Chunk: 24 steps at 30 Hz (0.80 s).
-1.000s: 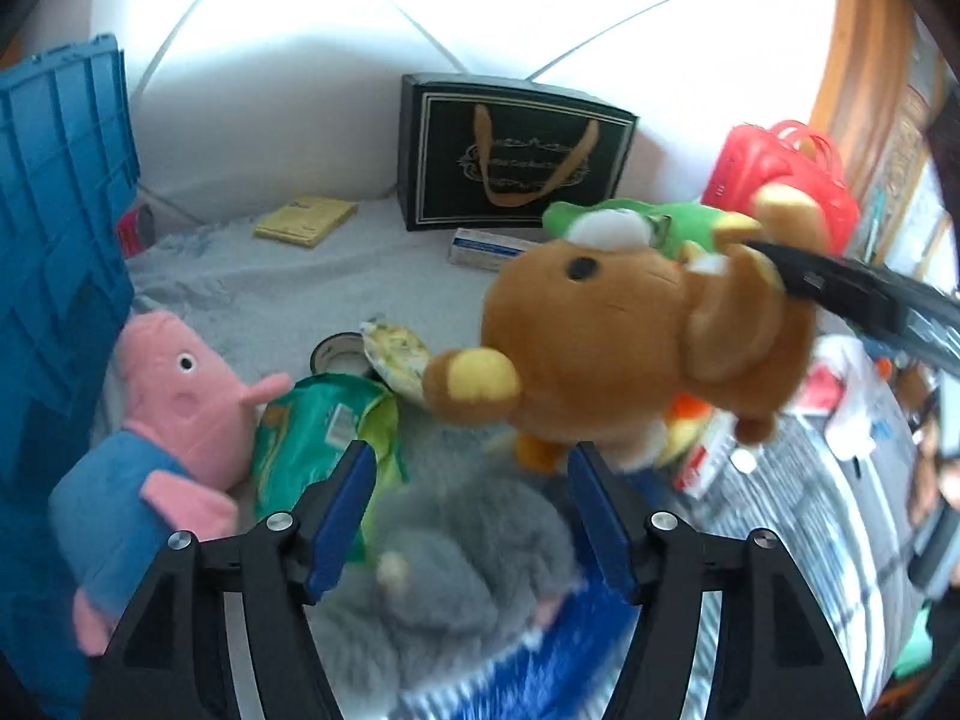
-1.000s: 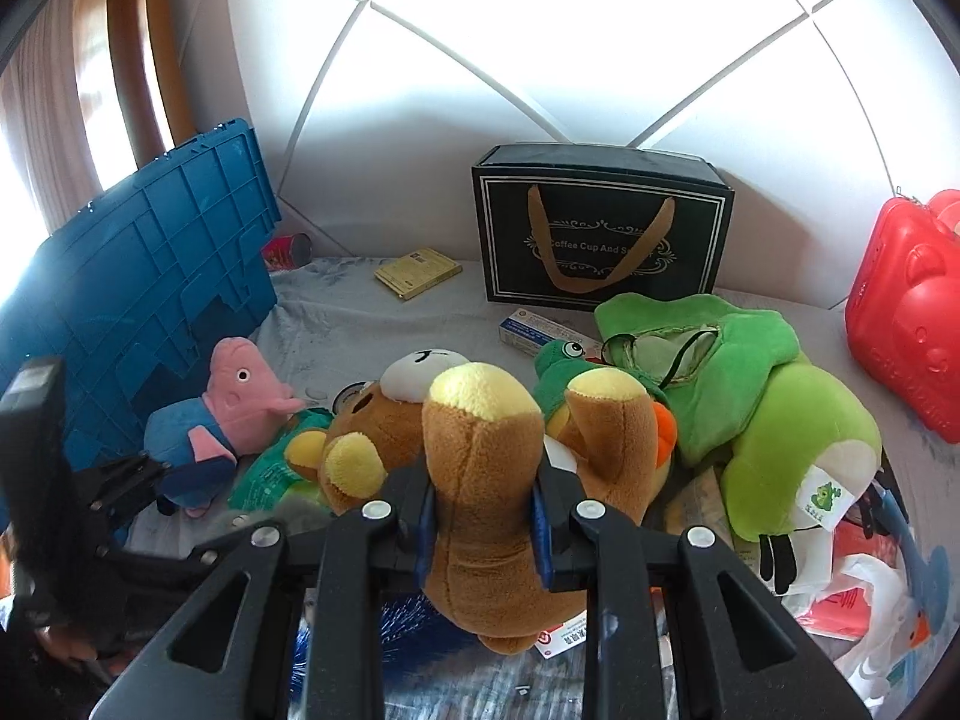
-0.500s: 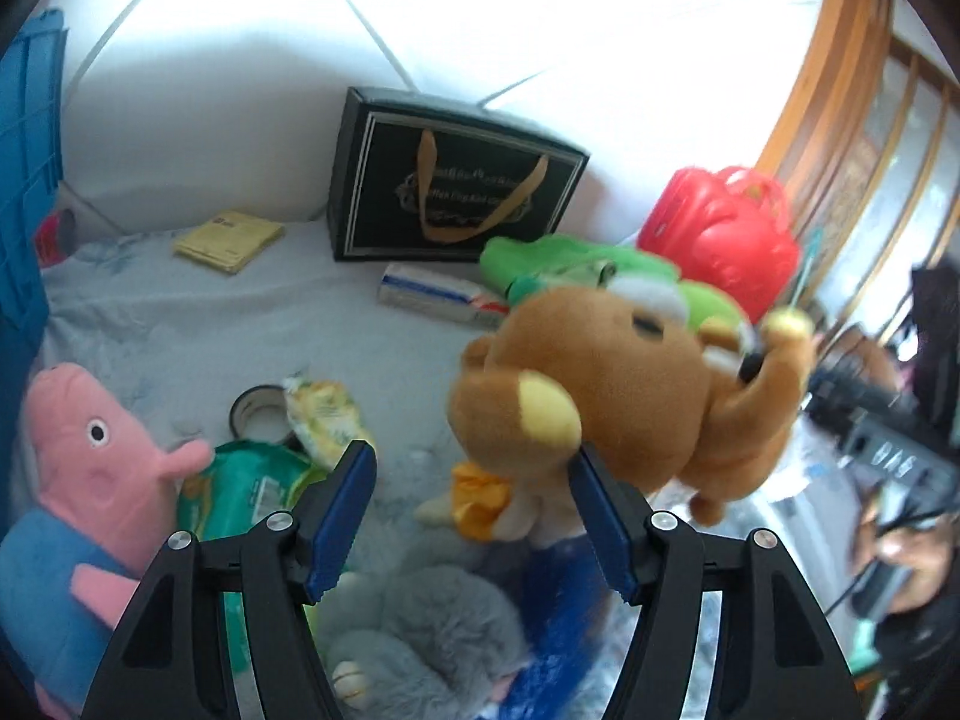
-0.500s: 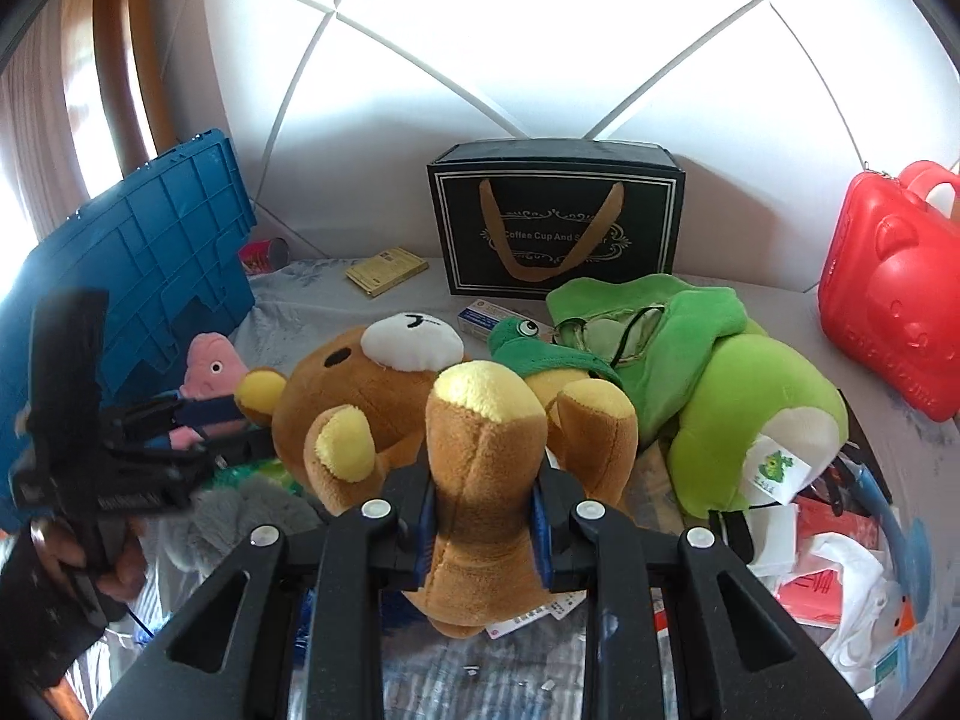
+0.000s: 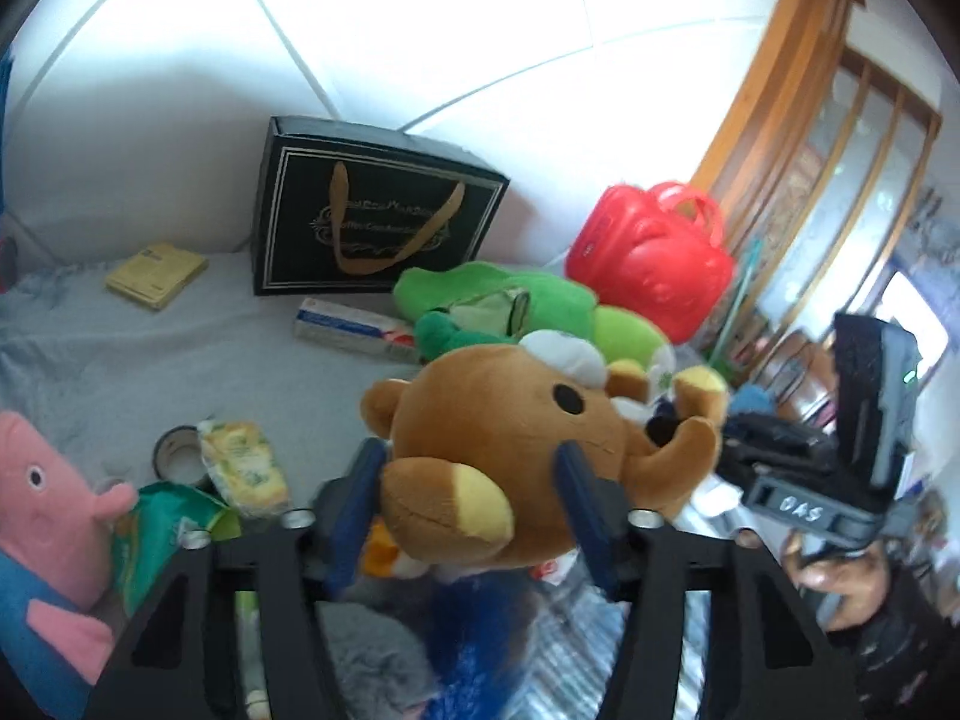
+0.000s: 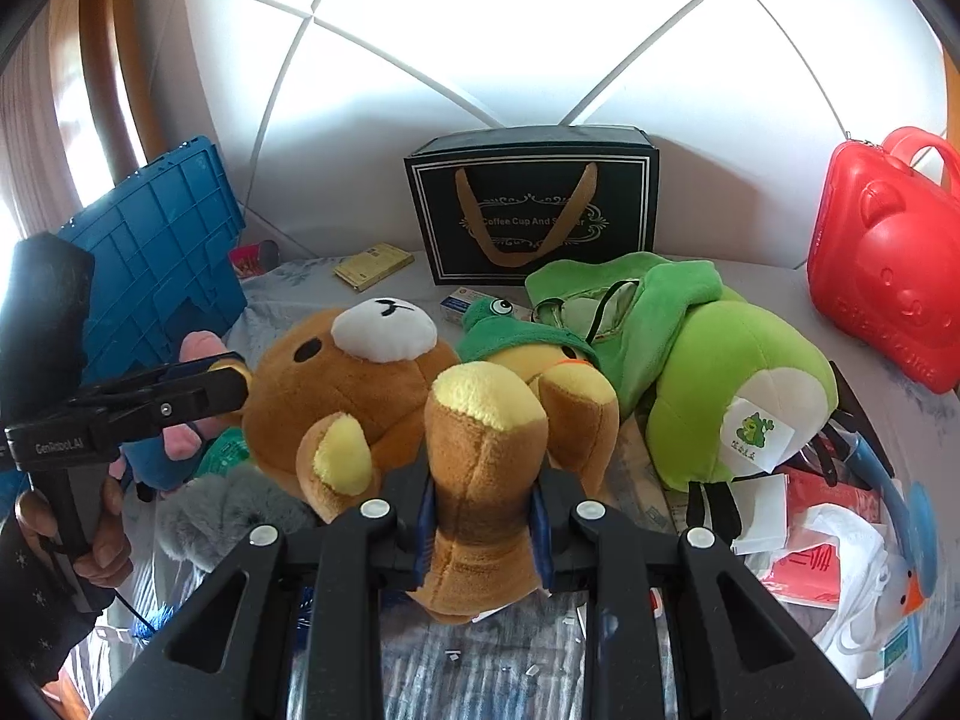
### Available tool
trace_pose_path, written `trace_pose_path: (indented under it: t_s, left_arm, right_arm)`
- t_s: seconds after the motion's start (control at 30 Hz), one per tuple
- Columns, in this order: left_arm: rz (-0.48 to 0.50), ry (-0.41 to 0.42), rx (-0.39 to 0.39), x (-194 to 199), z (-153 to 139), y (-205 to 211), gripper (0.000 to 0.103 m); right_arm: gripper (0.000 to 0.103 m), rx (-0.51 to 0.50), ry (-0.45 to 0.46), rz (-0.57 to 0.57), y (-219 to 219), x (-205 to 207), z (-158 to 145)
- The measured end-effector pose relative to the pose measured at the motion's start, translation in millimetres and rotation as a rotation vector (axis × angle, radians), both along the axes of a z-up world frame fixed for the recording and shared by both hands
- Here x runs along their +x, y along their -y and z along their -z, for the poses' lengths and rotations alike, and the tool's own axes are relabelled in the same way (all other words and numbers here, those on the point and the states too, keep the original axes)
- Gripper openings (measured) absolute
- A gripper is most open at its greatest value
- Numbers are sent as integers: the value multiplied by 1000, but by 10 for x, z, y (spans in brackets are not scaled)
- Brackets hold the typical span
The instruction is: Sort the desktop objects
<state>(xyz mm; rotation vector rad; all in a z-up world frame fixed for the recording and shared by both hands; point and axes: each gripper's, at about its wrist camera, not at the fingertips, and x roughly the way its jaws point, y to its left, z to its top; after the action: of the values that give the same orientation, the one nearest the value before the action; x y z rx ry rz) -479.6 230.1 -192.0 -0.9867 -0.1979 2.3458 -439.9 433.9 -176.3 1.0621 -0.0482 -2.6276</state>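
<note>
1. Blue plastic crate (image 6: pixel 162 252) stands tilted at the far left of the right wrist view; what it holds cannot be told from here. One small red-labelled can (image 6: pixel 255 257) sits just beside its far corner.
2. One pink pig plush (image 5: pixel 45 516) in a blue top lies at the left edge of the left wrist view, touching a green snack packet (image 5: pixel 156 534). One roll of tape (image 5: pixel 174 453) and one yellow packet (image 5: pixel 243 468) lie just beyond.
3. One yellow booklet (image 5: pixel 157 273) lies flat on the grey cloth (image 5: pixel 120 372), near the wall.
4. One grey fluffy plush (image 6: pixel 222 510) lies low, beneath the bear.
5. One brown bear plush (image 6: pixel 354 396) is lifted above the clutter. The left gripper (image 5: pixel 471 492) has its blue pads at a medium spread on either side of the bear's ear, and whether they press the plush cannot be told. The right gripper (image 6: pixel 483 516) is clamped narrow on the bear's leg.
6. One black gift bag (image 6: pixel 534 210) with a tan handle stands upright against the wall; its contents are hidden. One white and blue box (image 5: pixel 354 330) lies in front of it.
7. Two green plush toys: a small frog-hooded one (image 6: pixel 522 339) touching the bear, and a large green one (image 6: pixel 738 384) just beside it.
8. One red bear-faced case (image 6: pixel 888 264) stands closed at the far right.
9. White and red packets (image 6: pixel 822 534) lie heaped at the lower right.
</note>
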Motion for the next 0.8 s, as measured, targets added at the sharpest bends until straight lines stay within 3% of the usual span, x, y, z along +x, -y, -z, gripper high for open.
trace_pose_path:
  t_s: [0.17,0.43,0.47,0.57,0.8]
  left_arm:
    - [4,6,-25,82,15,-96,31]
    - [-80,48,-5,148,126,-62,30]
    - [-85,42,-9,168,105,-60,28]
    - [-93,27,-13,238,18,-45,27]
    - [-103,-8,-37,412,-201,4,25]
  right_arm:
    - [25,-21,12,34,-108,-35,38]
    - [41,-111,11,62,-231,-105,190]
    - [40,-130,16,68,-244,-105,191]
    - [26,-108,-12,57,-169,-12,58]
    - [23,-5,-64,31,6,189,-243]
